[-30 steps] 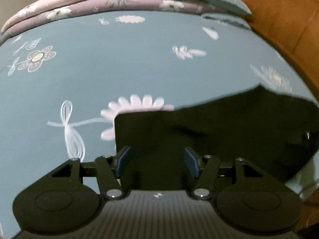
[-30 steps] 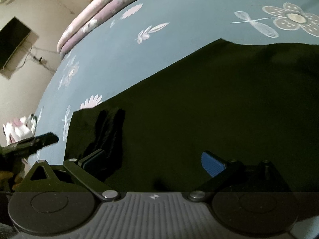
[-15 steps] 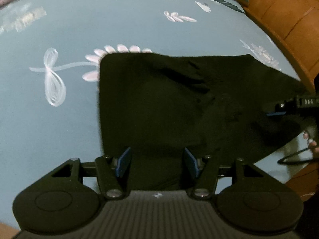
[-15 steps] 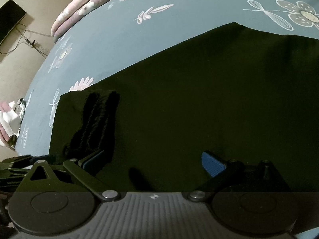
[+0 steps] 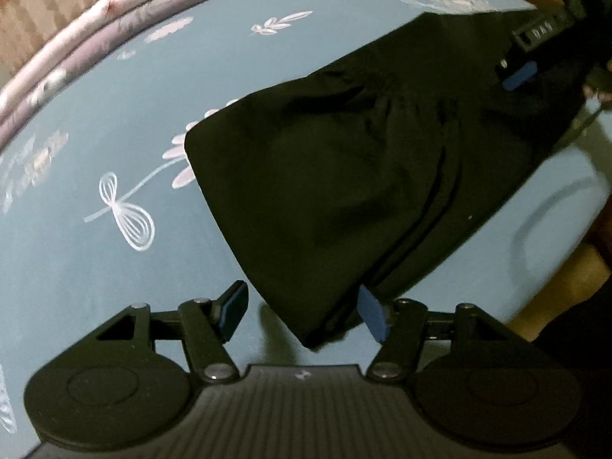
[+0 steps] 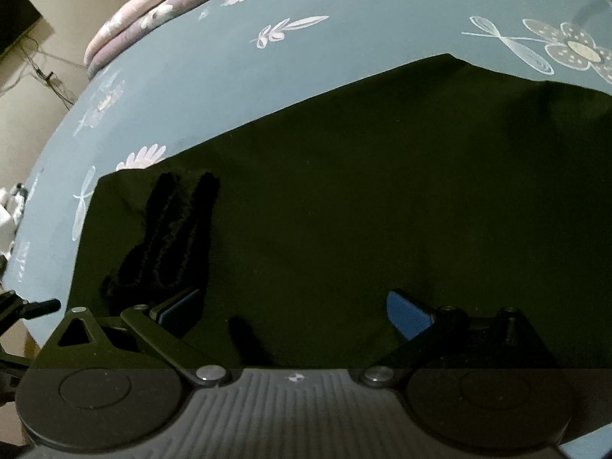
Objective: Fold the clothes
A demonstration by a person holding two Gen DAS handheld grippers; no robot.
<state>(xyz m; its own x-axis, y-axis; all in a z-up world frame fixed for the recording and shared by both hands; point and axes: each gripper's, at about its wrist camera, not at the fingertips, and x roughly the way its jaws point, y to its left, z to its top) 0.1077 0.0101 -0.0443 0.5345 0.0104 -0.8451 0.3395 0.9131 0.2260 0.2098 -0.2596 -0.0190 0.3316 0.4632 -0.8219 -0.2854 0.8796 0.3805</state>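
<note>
On the bed, a blue-grey sheet (image 5: 114, 122) printed with white flowers carries a black garment (image 5: 344, 176), spread mostly flat. Folded pinkish bedding (image 5: 76, 57) sits stacked along the far edge.

Left wrist view: left claw (image 5: 302, 311) hangs over the garment's near corner. Jaws stand apart and have just been opening; the corner's tip lies between them. The blue right pad (image 5: 373, 315) sits at the cloth's edge, contact uncertain; the left pad is clear, over bare sheet. Not gripping. A seam runs diagonally up from that corner. Right claw (image 5: 520, 72) shows at the garment's far end, top right.

Right wrist view: right claw (image 6: 294, 310) is spread wide over dark cloth (image 6: 344, 191), pads apart with nothing pinched. A darker ribbed patch (image 6: 172, 229) lies ahead of its left pad. Dark screen (image 6: 15, 23) on the wall, upper left.
</note>
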